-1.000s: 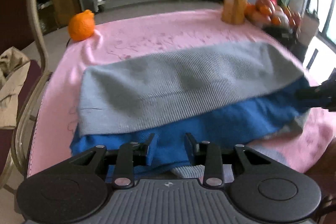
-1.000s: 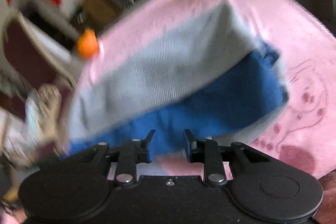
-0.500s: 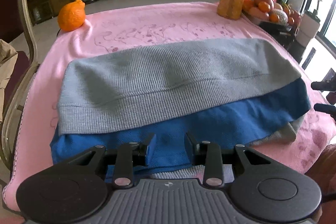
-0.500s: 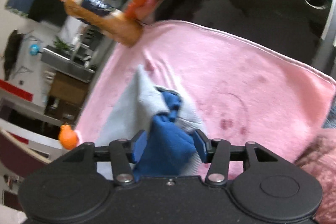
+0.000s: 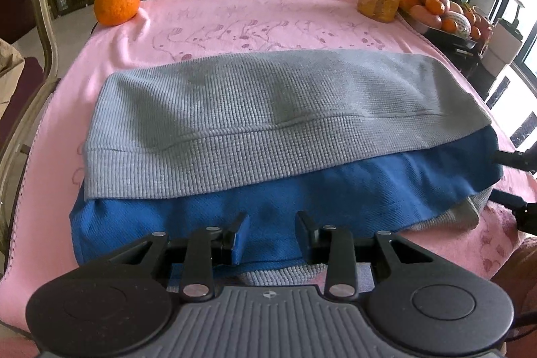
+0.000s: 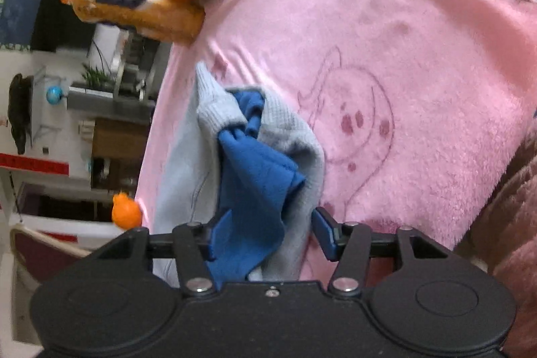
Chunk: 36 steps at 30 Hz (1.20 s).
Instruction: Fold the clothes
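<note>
I had the sweater lying folded on the pink blanket over the tabletop, grey layer over blue. My left gripper straddled the near blue edge, jaws part open, pads off the cloth. My right gripper stood part open around the bunched end, not yet pinching. I judged both should close on every layer before lifting evenly.

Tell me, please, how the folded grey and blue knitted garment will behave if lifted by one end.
The grey and blue knitted garment will probably sag, since its end already bunches between the right gripper's jaws. The layers may slide apart: blue shows below grey.
</note>
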Available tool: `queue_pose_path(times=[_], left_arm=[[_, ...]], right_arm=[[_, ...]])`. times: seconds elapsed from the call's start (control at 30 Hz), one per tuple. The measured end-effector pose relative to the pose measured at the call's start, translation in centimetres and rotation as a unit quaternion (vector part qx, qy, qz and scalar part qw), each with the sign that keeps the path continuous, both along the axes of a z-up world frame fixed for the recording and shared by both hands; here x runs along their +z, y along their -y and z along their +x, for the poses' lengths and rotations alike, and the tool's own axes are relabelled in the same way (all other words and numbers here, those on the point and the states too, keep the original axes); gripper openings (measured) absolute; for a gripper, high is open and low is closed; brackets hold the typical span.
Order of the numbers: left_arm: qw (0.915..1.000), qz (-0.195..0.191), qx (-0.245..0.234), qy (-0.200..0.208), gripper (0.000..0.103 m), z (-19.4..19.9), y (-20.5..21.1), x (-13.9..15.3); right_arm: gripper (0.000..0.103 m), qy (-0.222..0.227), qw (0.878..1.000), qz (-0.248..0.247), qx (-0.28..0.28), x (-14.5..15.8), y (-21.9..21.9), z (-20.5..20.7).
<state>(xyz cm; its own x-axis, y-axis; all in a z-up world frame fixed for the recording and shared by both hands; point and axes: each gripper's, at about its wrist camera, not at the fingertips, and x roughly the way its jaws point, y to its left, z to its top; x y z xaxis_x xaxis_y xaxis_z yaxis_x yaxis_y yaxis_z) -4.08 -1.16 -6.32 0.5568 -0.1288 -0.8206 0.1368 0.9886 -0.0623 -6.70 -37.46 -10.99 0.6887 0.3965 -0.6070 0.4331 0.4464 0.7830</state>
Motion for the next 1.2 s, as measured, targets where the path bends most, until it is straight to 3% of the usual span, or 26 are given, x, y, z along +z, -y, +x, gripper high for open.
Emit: queue_pose_path(times=[0.1,0.27,0.4,0.57,0.63,0.73,0.77,0.8,0.83,0.9,1.0,1.1,1.2], left_arm=[[1.0,-0.002,0.003,-0.002,0.035,0.0,-0.2,0.0],[0.9999,-0.009,0.006,-0.005,0.034,0.1,-0.7,0.1],[0.9999,-0.011,0.006,-0.006,0.034,0.1,-0.8,0.1],[0.9998,-0.013,0.008,-0.01,0.034,0.3,-0.9,0.0],[0.9998,-0.013,0.007,-0.01,0.034,0.3,-0.9,0.0],[0.9997,-0.019,0.006,-0.012,0.034,0.3,-1.1,0.1],[0.9996,-0.023,0.005,-0.013,0.034,0.3,-1.2,0.2],[0.9995,-0.029,0.001,-0.015,0.032,0.2,-1.3,0.3],[0.999,-0.04,-0.007,-0.016,0.028,0.2,-1.4,0.6],[0.9958,-0.082,-0.035,-0.018,0.023,0.4,-1.9,1.9],[0.9875,-0.135,-0.082,-0.001,0.023,1.9,-2.5,4.6],[0.9858,-0.131,-0.104,0.014,0.022,4.5,-2.3,6.0],[0.9825,-0.134,-0.129,-0.014,0.02,7.3,-1.2,4.8]], right_arm=[[0.052,0.015,1.0,-0.006,-0.016,-0.3,-0.6,0.0],[0.046,0.02,0.996,0.09,0.02,-2.0,-1.5,0.9],[0.044,0.031,0.997,0.046,-0.049,-1.5,-1.2,0.7],[0.045,0.048,0.997,0.054,-0.015,-2.0,-2.3,1.8],[0.049,0.051,0.997,0.029,-0.052,-1.6,-1.9,1.9],[0.055,0.046,0.994,0.052,-0.089,-1.8,-1.9,2.3],[0.052,0.042,0.993,0.052,-0.096,-1.7,-2.0,2.4],[0.03,0.035,0.994,0.042,-0.099,-1.4,-2.3,2.6],[0.02,0.026,0.994,0.032,-0.101,-1.2,-2.7,2.8],[0.018,0.016,0.995,0.01,-0.097,-0.1,-3.1,2.9],[0.018,0.015,0.997,-0.021,-0.078,1.5,-3.9,2.8],[0.018,0.031,0.996,-0.053,-0.057,3.2,-4.7,3.4],[0.016,0.054,0.995,-0.076,-0.039,5.2,-5.8,4.2]])
